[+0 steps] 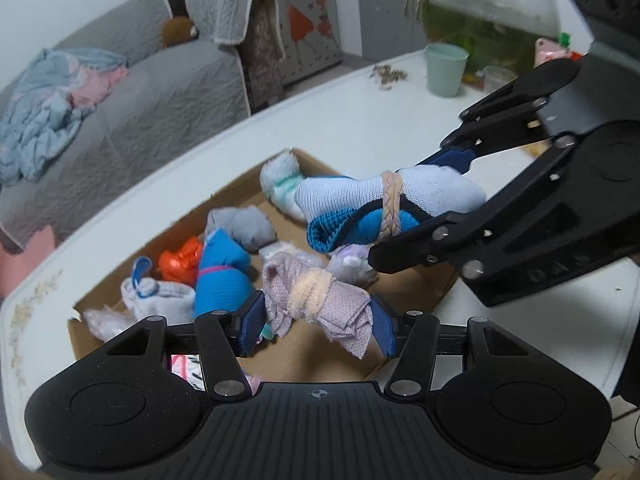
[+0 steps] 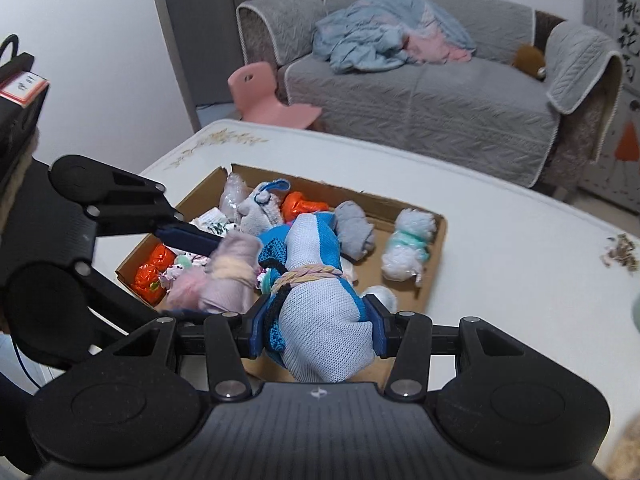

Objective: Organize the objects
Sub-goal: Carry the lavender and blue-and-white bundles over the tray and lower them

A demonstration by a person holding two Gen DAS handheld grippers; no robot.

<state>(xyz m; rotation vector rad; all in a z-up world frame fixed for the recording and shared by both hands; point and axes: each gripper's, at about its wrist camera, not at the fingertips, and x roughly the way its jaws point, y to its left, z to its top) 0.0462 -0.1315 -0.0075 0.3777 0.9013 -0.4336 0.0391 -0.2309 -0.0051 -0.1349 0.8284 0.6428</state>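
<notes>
A shallow cardboard box [image 1: 320, 360] [image 2: 438, 240] lies on the white table [image 1: 360, 120] and holds several rolled sock bundles in grey, blue, orange and white. My left gripper [image 1: 318, 322] [image 2: 200, 276] is shut on a lilac sock bundle [image 1: 316, 304] [image 2: 230, 276] tied with a cream band, held above the box. Just to its right, my right gripper [image 1: 416, 208] [image 2: 318, 328] is shut on a pale blue and bright blue sock bundle [image 1: 384, 196] [image 2: 320, 316] bound with a braided band, also above the box.
A mint green cup [image 1: 446, 68], a fish tank [image 1: 488, 28] and a scatter of crumbs [image 1: 388, 74] [image 2: 620, 252] sit on the table's far right part. Beyond the table are a grey sofa [image 2: 420, 100] with heaped clothes and a pink chair [image 2: 268, 96].
</notes>
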